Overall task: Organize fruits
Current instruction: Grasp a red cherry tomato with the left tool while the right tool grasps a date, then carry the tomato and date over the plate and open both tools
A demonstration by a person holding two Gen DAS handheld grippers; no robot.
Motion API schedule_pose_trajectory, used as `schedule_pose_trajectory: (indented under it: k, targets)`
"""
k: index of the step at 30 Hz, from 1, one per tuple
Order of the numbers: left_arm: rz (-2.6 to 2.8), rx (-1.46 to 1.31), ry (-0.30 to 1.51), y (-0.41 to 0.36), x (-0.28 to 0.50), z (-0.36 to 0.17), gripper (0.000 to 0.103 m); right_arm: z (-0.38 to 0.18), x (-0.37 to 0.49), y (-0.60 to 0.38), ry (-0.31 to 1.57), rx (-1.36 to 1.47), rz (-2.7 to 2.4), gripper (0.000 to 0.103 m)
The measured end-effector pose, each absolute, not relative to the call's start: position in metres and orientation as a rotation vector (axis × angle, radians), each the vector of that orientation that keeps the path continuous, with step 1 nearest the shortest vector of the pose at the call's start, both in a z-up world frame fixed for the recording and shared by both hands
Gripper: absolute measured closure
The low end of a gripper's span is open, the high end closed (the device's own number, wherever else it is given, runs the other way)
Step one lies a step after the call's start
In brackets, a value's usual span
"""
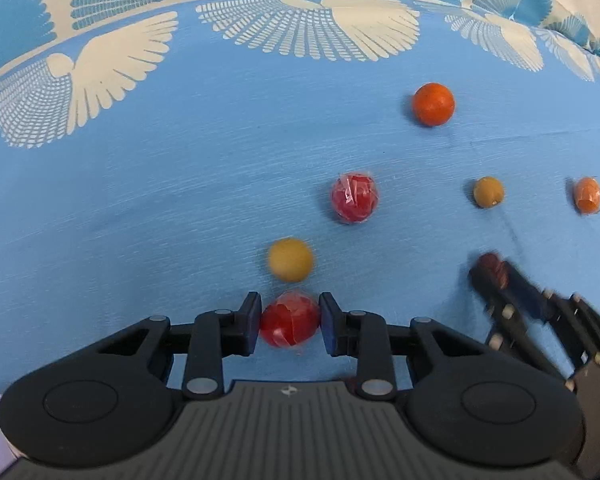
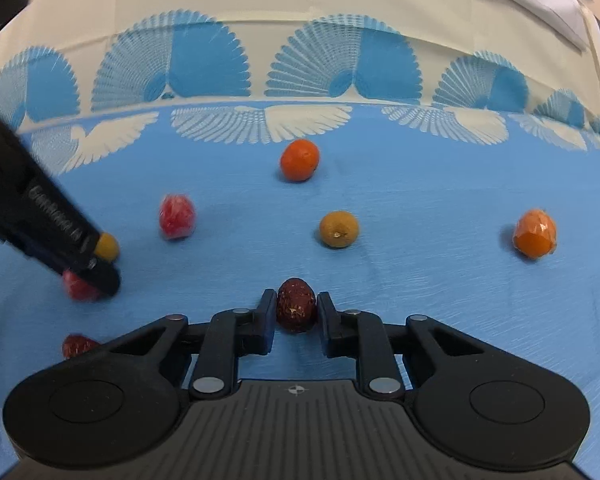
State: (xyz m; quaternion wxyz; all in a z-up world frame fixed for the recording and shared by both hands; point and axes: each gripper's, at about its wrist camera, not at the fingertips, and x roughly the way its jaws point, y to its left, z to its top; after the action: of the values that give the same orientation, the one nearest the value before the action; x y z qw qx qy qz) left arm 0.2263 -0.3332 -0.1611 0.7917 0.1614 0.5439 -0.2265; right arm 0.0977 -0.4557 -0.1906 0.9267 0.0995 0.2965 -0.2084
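Observation:
My left gripper [image 1: 289, 320] is shut on a red wrapped fruit [image 1: 290, 322], just above the blue cloth. A yellow round fruit [image 1: 291, 259] lies just beyond it, and a second red wrapped fruit [image 1: 355, 197] farther on. My right gripper [image 2: 296, 312] is shut on a dark red-brown date-like fruit [image 2: 295, 310]. It also shows in the left wrist view [image 1: 494, 276], blurred, at the right. In the right wrist view the left gripper [image 2: 96, 268] comes in from the left over its red fruit [image 2: 78, 286].
On the blue cloth [image 2: 420, 280] lie an orange [image 2: 299, 160], a brownish-yellow fruit [image 2: 339, 229], a wrapped orange fruit [image 2: 535, 238], a red wrapped fruit [image 2: 177, 216] and another dark red fruit [image 2: 76, 345]. A cream patterned border [image 2: 300, 40] runs along the far side.

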Motion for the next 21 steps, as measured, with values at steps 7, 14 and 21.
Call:
schedule_pose_trajectory:
  k: [7, 14, 21]
  targets:
    - [-0.463, 0.335, 1.126, -0.289, 0.203, -0.116, 0.069, -0.186, 0.086, -0.471, 0.519, 0.219, -0.572, 0.081]
    - [-0.369, 0.299, 1.093, -0.211, 0.161, -0.057, 0.069, -0.161, 0.068, -0.454, 0.5, 0.157, -0.614, 0.081]
    - [-0.266, 0.273, 1.082, -0.12, 0.101, -0.011, 0.069, -0.088, -0.01, -0.38, 0.446, 0.169, -0.408, 0.081]
